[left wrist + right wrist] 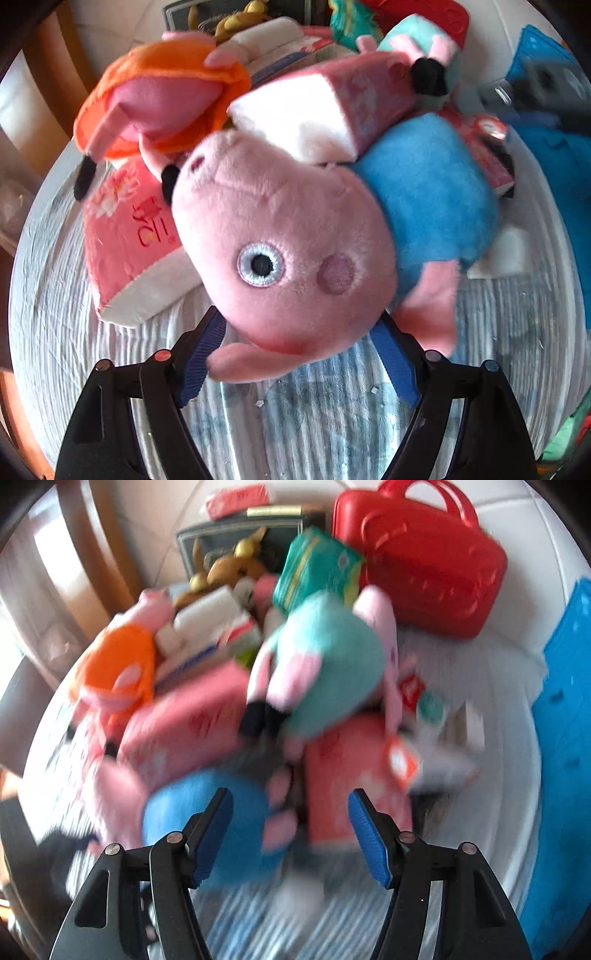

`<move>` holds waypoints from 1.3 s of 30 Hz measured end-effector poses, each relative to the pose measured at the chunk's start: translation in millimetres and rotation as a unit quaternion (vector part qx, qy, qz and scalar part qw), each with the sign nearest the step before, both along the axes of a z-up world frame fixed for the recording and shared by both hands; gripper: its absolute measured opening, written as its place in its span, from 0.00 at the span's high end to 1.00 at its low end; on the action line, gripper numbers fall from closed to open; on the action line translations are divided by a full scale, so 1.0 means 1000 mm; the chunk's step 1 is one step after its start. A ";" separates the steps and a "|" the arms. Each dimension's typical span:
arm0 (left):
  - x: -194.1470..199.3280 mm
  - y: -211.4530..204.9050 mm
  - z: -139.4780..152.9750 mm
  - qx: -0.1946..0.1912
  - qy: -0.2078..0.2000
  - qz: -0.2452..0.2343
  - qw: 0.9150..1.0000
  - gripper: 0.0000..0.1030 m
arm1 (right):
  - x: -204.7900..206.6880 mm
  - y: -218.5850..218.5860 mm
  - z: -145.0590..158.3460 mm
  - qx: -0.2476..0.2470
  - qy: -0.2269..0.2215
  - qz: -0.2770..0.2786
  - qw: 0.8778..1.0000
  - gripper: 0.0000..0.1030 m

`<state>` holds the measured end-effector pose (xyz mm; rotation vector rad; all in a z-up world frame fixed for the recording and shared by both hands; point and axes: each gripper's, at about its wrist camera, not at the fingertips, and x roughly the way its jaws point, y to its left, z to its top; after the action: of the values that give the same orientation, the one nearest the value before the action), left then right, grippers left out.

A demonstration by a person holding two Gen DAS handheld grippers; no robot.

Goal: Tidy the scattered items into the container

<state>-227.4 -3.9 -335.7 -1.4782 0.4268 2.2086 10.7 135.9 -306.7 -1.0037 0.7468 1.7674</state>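
A pink pig plush in a blue shirt lies on the striped tablecloth. Its head sits between the blue pads of my left gripper, hiding the fingertips; the pads flank it and nothing shows a squeeze. In the blurred right wrist view the same plush lies low and left, under my right gripper, which hangs open over the pile with nothing between its pads. A blue crate stands at the right edge.
Around the pig lie an orange-dressed pig plush, a teal-dressed one and pink tissue packs. Behind them are a green pack, a brown plush and a red case.
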 end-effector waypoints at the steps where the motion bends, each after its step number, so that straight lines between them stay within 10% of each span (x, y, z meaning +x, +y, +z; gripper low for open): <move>1: 0.001 -0.002 -0.001 -0.002 -0.002 0.001 1.000 0.24 | -0.004 0.009 -0.006 -0.005 -0.002 0.000 1.000 0.37; 5: 0.011 -0.018 0.018 0.001 0.002 0.000 1.000 0.25 | -0.009 0.014 -0.042 -0.055 -0.009 0.005 0.998 0.38; 11: 0.003 -0.034 0.103 0.041 0.082 0.014 0.996 0.24 | 0.018 -0.002 -0.014 -0.074 0.003 0.015 0.997 0.36; 15: -0.070 -0.035 0.134 0.040 0.123 0.046 0.991 0.22 | 0.016 0.010 0.042 -0.013 0.021 0.019 1.000 0.02; 19: -0.147 -0.025 0.146 0.030 0.114 0.058 0.991 0.22 | -0.014 0.047 0.078 0.038 0.016 0.017 0.999 0.01; 27: -0.282 0.024 0.111 0.030 0.013 0.038 0.999 0.22 | -0.048 0.170 0.073 0.026 -0.035 -0.022 0.999 0.00; 35: -0.359 0.091 0.039 0.009 -0.087 -0.005 0.996 0.14 | -0.082 0.279 0.007 -0.013 -0.075 -0.027 0.997 0.00; 39: -0.356 0.104 0.016 -0.007 -0.099 -0.026 0.995 0.12 | -0.078 0.308 -0.020 -0.067 -0.011 -0.051 0.996 0.00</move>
<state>-583.3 99.9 -319.3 -1.6555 0.4124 1.9978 -67.6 443.7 -326.7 -1.0530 0.8967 1.6331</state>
